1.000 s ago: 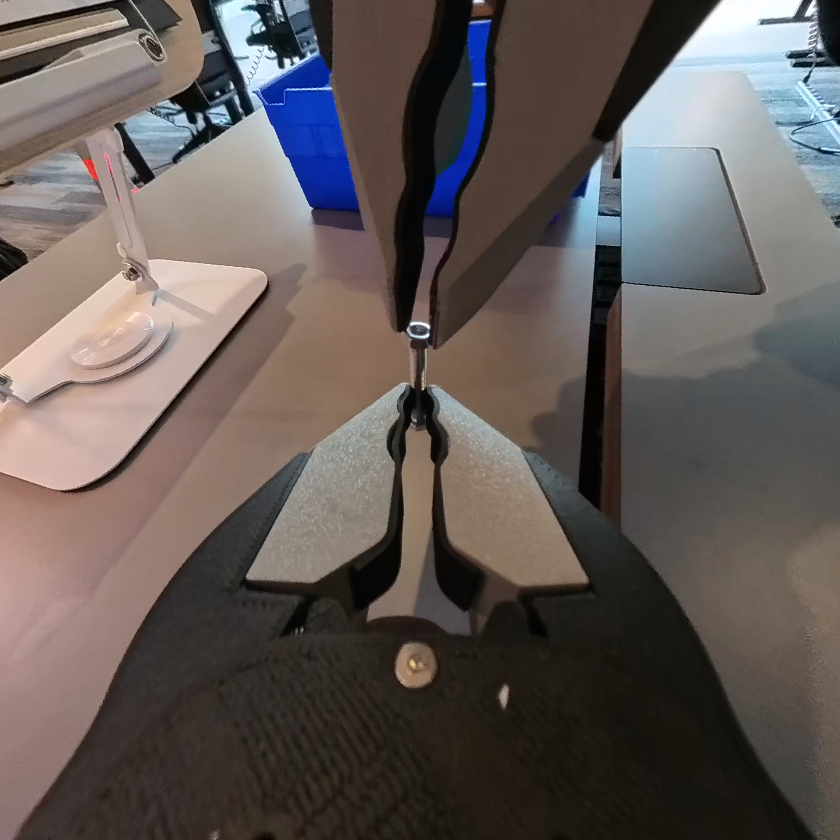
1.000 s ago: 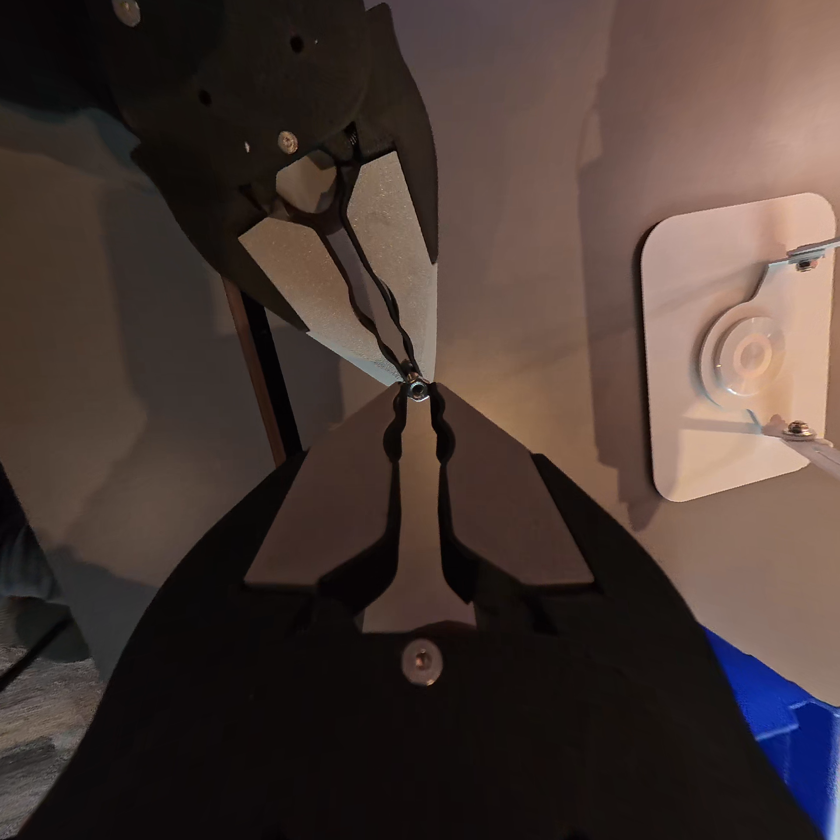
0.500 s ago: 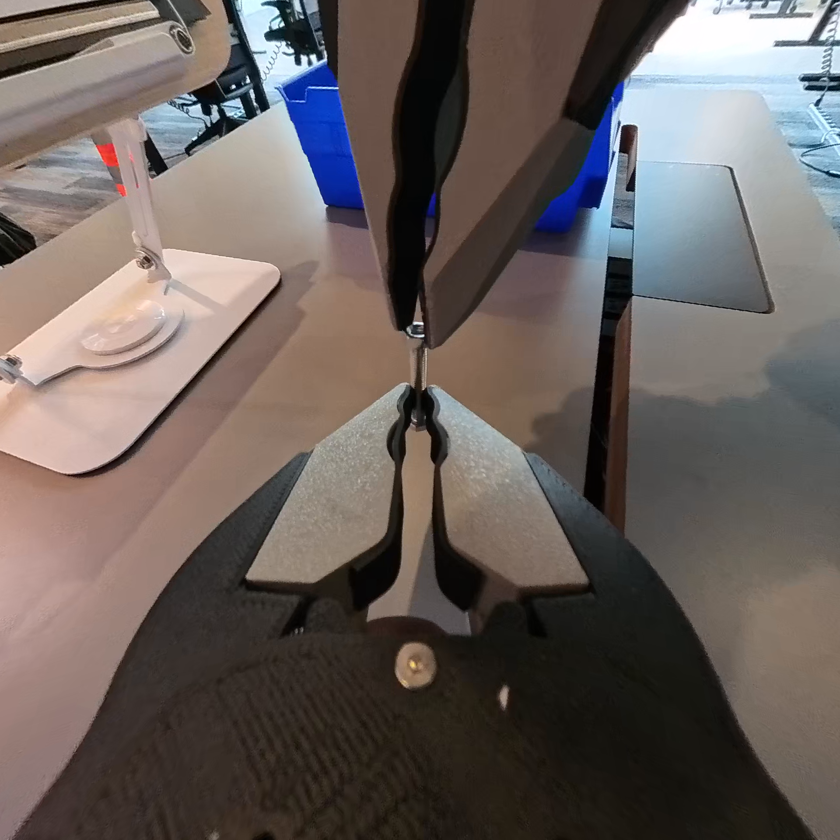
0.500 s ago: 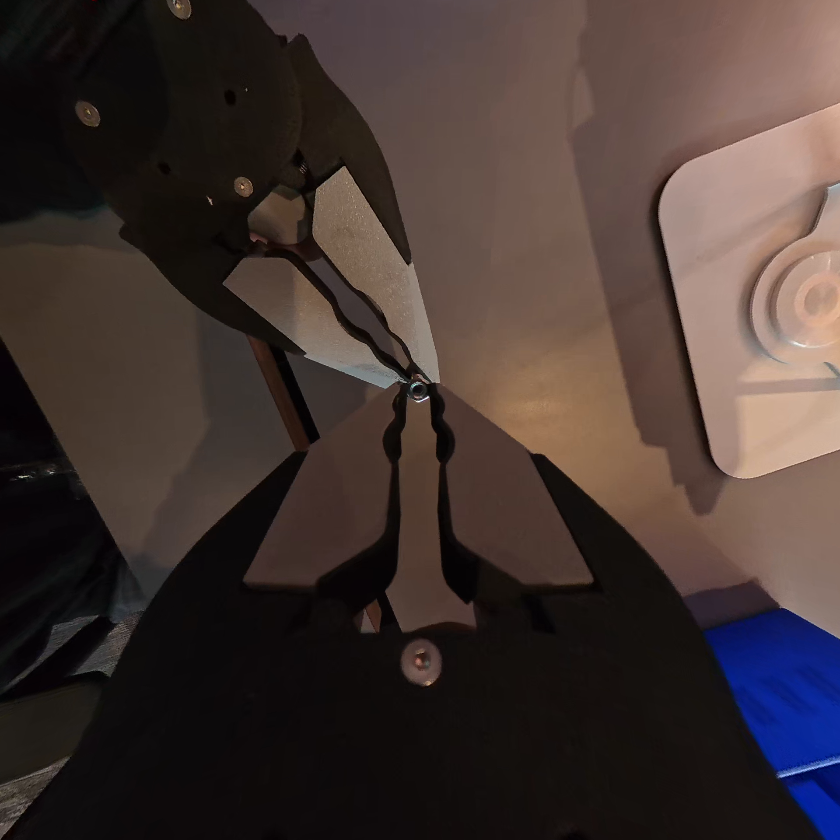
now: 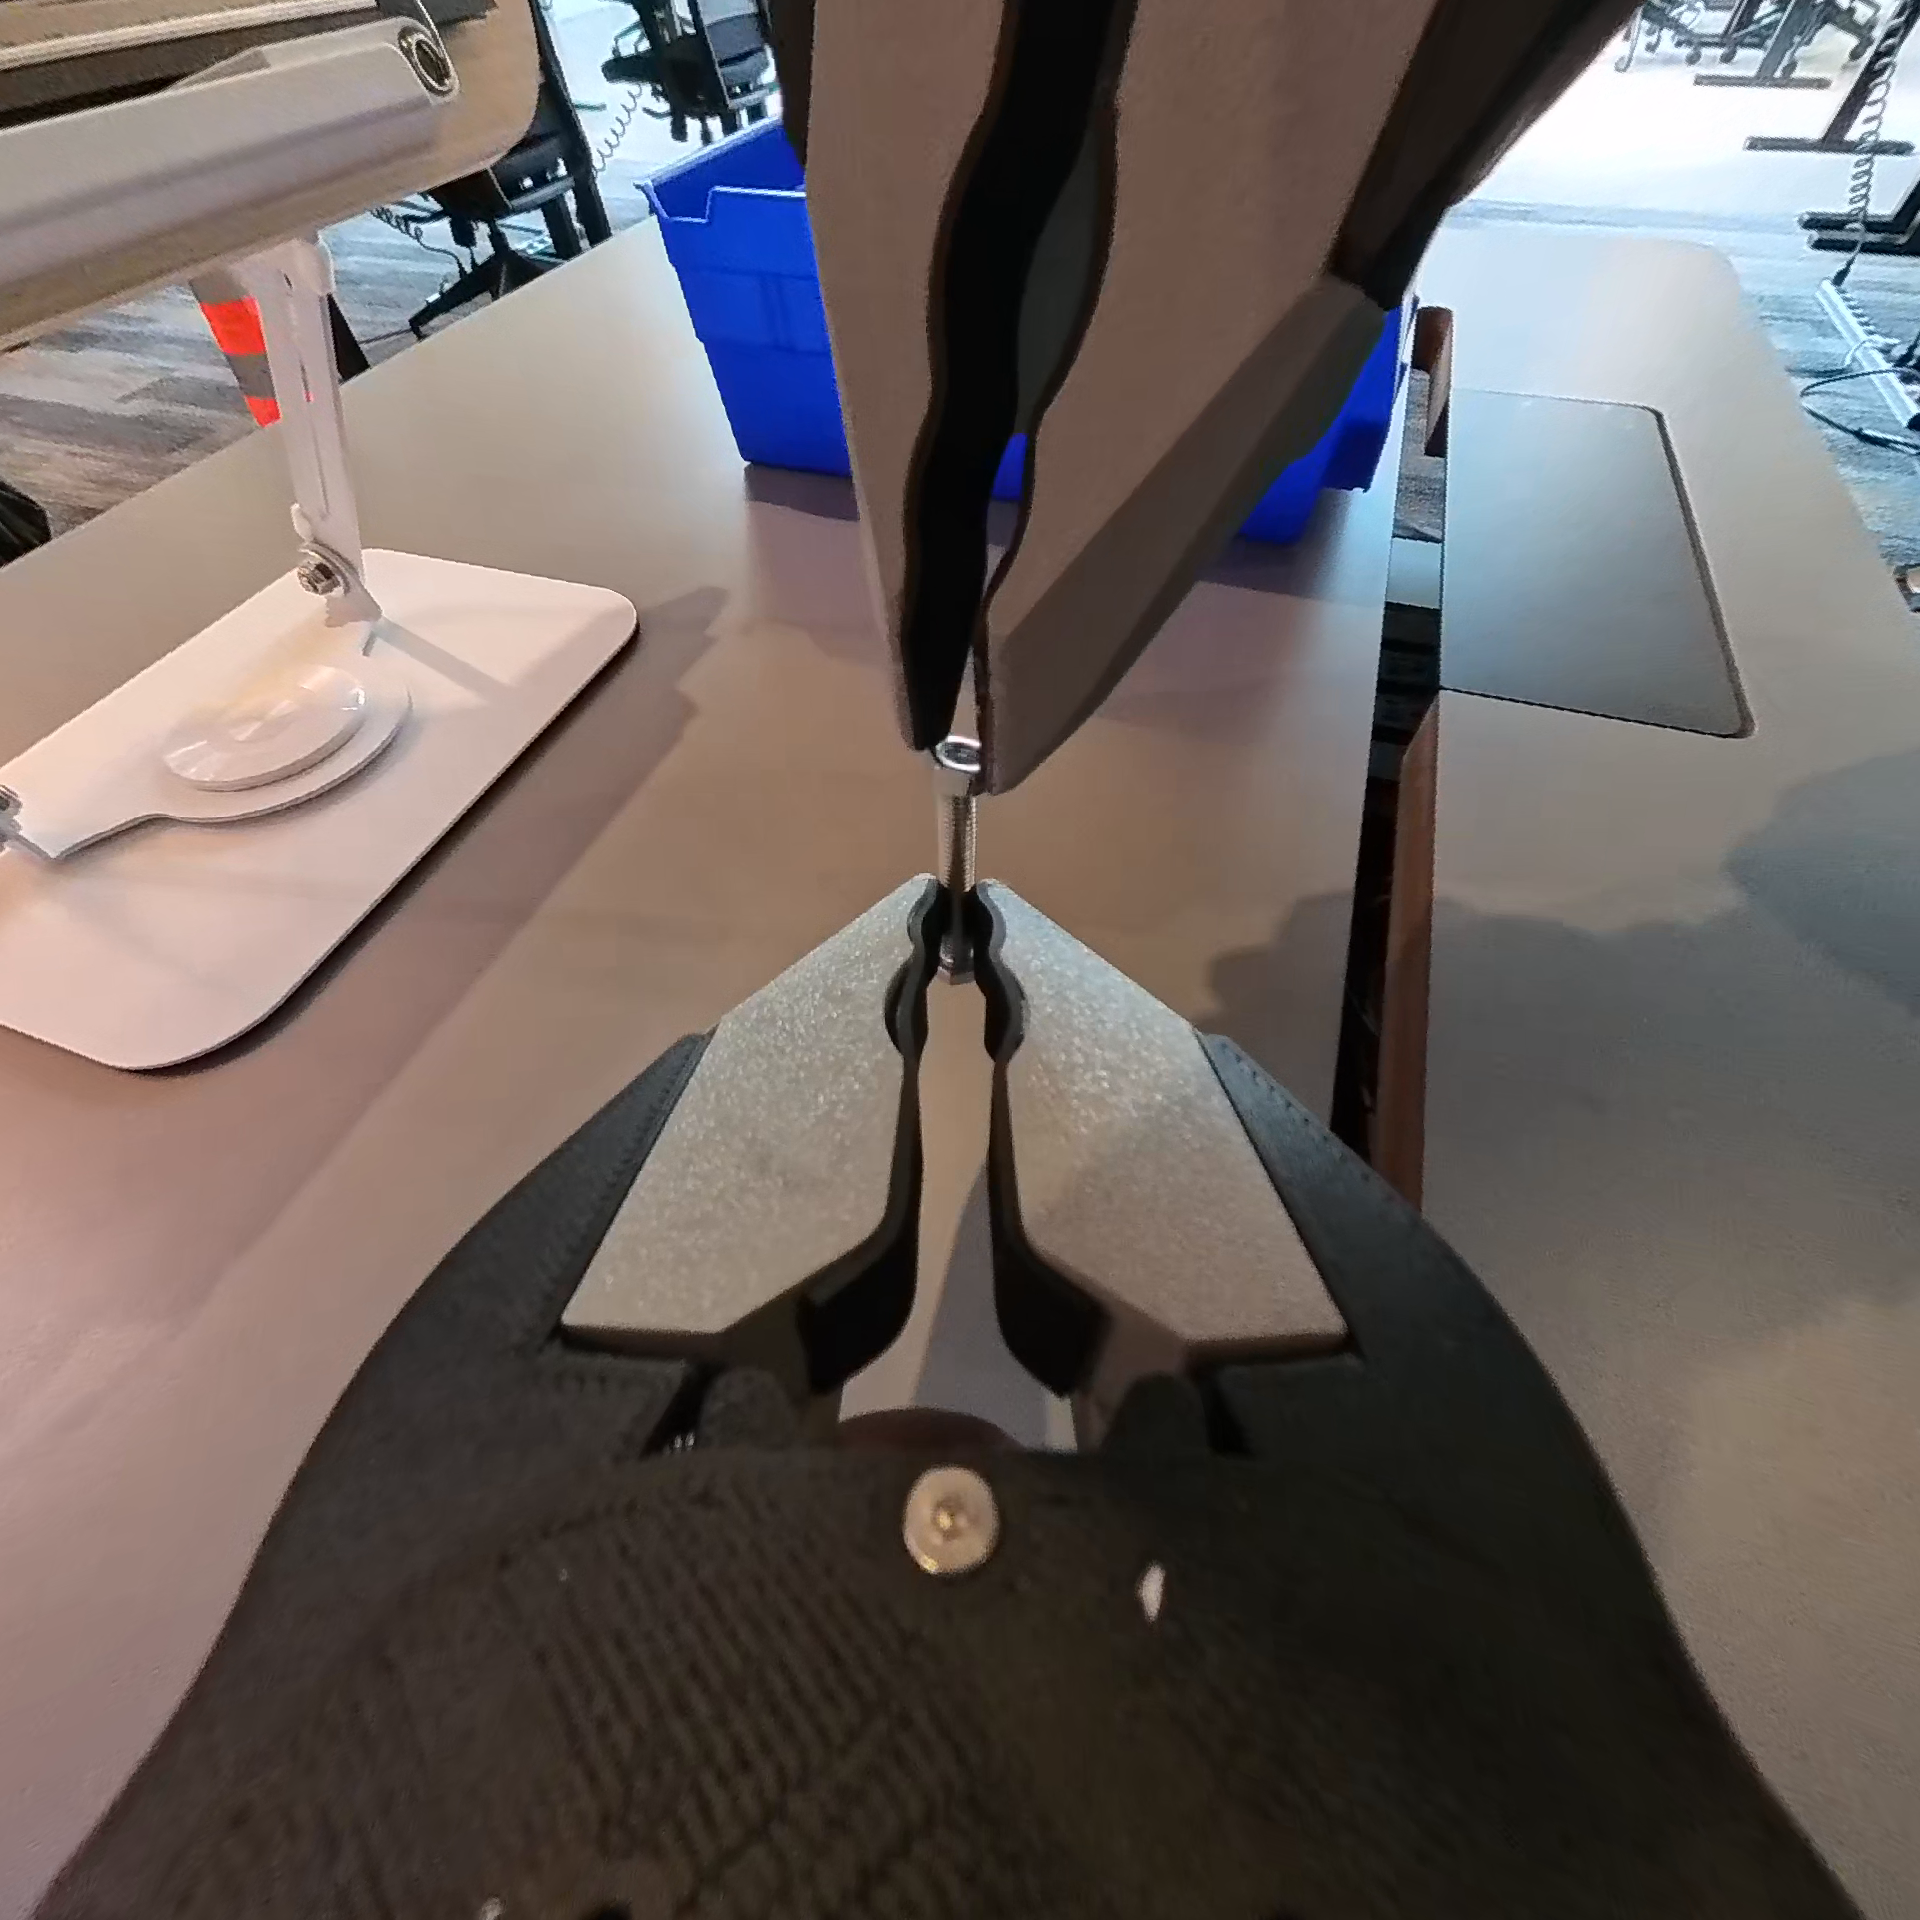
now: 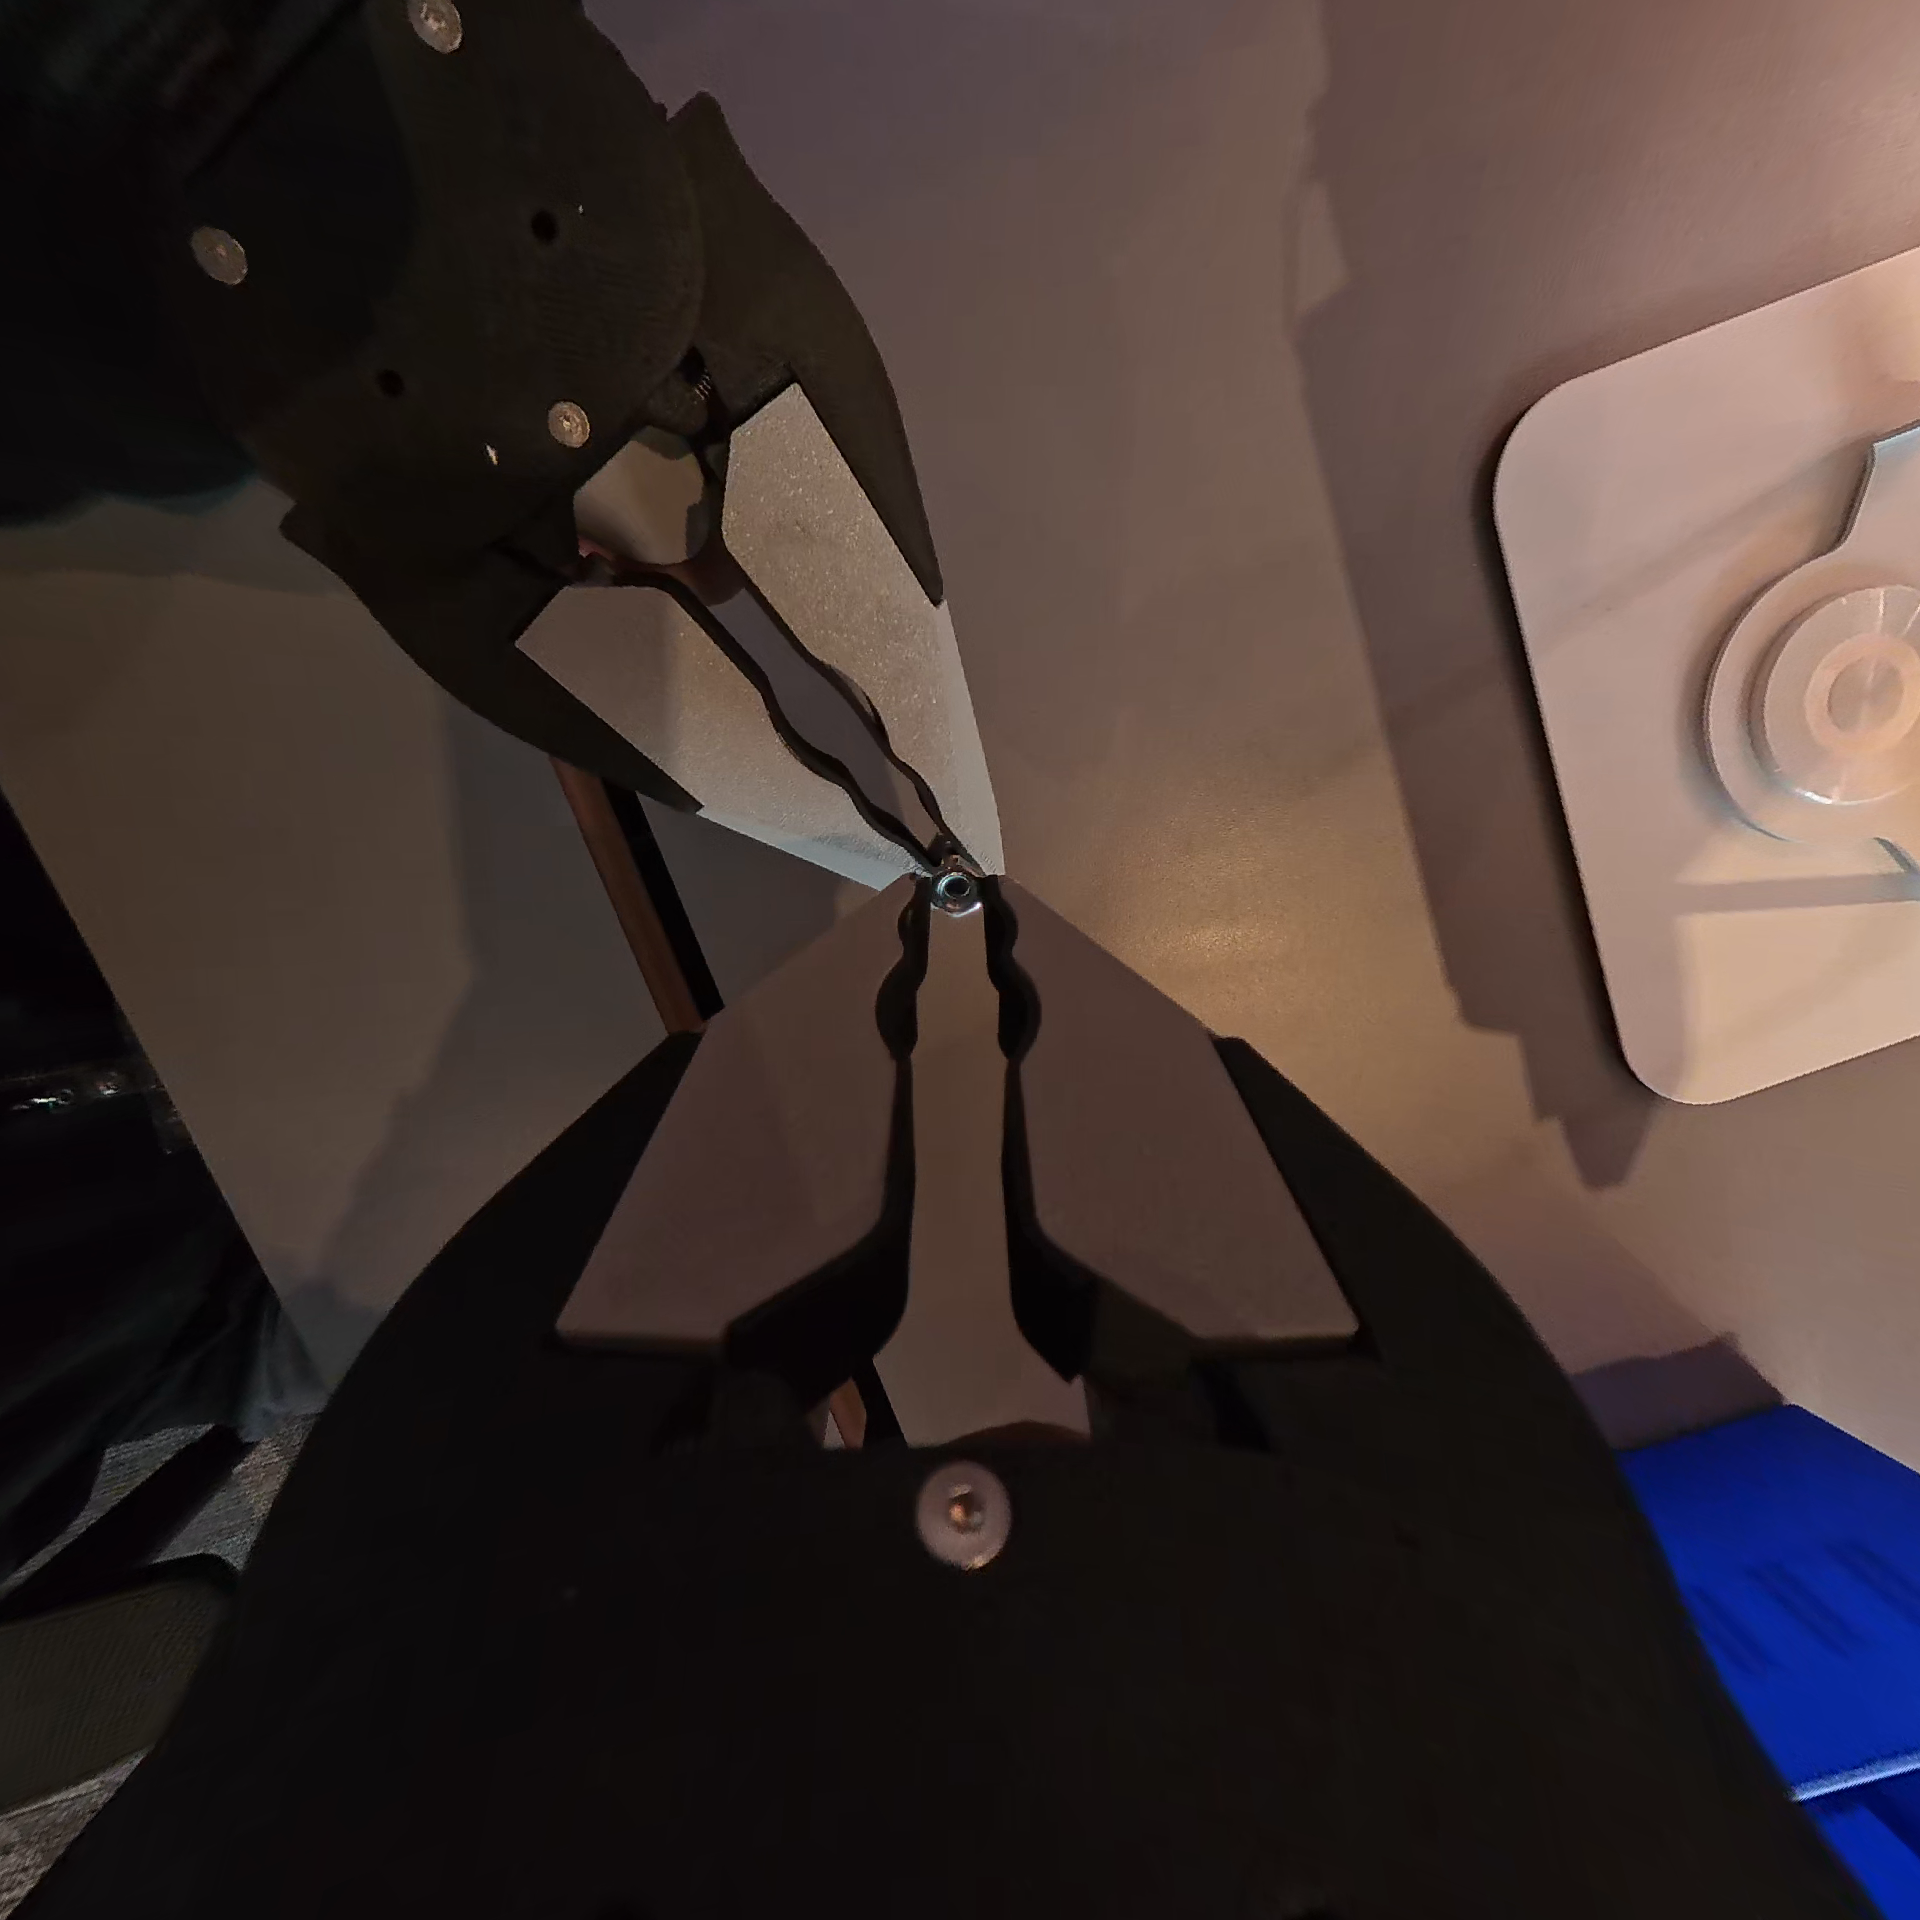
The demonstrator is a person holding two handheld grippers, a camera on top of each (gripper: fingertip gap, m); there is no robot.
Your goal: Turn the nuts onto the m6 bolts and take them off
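- Clearly mid-task: the left gripper (image 5: 954, 914) is clamped on the lower end of the bolt (image 5: 955, 831), holding it upright in the air above the bench (image 5: 520, 987), well in from its edges.
- The right gripper (image 5: 961, 732) comes from above, its fingers pinched narrow on the nut (image 5: 957, 755) at the bolt's top end.
- Most thread shows bare below the nut, so it looks barely engaged; whether it is going on or coming off, I cannot tell.
- Either way, turning remains.

Silver bolt (image 5: 955, 831) upright, nut (image 5: 957, 755) on top end.
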